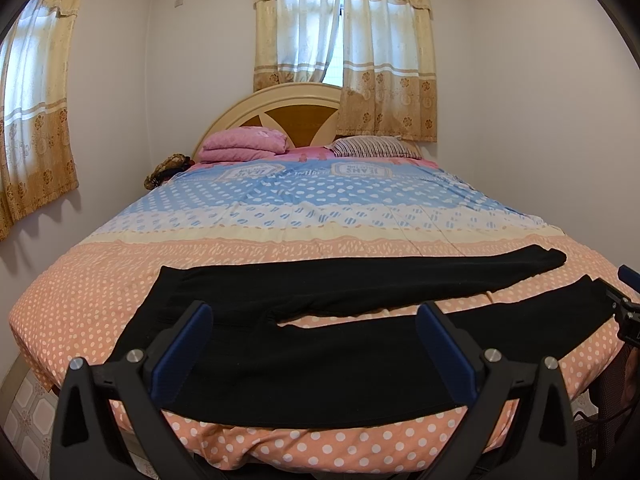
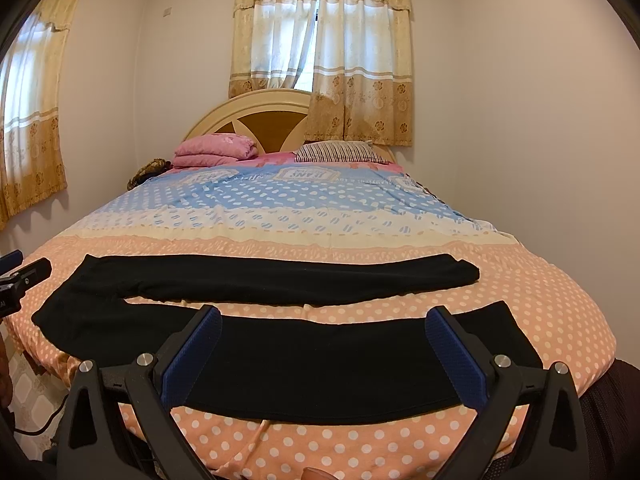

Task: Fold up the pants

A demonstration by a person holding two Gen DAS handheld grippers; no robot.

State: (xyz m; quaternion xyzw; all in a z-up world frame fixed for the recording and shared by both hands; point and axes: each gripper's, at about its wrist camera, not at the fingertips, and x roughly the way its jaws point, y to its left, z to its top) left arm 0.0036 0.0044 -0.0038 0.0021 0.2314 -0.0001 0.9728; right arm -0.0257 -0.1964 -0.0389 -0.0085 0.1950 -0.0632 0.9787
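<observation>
Black pants (image 1: 320, 364) lie flat across the foot of the bed (image 1: 80, 300), waist to the left, both legs stretched to the right with a gap between them. My left gripper (image 1: 314, 320) is open and empty, hovering above the near leg close to the crotch. My right gripper (image 2: 324, 320) is open and empty above the middle of the near leg (image 2: 320, 360). The far leg (image 2: 280, 276) lies beyond. Each gripper shows at the edge of the other's view: the right one (image 1: 624, 304), the left one (image 2: 24, 280).
The bed has a peach, white and blue dotted cover (image 2: 320, 208). A folded pink blanket (image 1: 244, 144) and a striped pillow (image 1: 372, 147) lie by the headboard. Walls and curtained windows surround the bed. Tiled floor (image 1: 24, 408) shows at lower left.
</observation>
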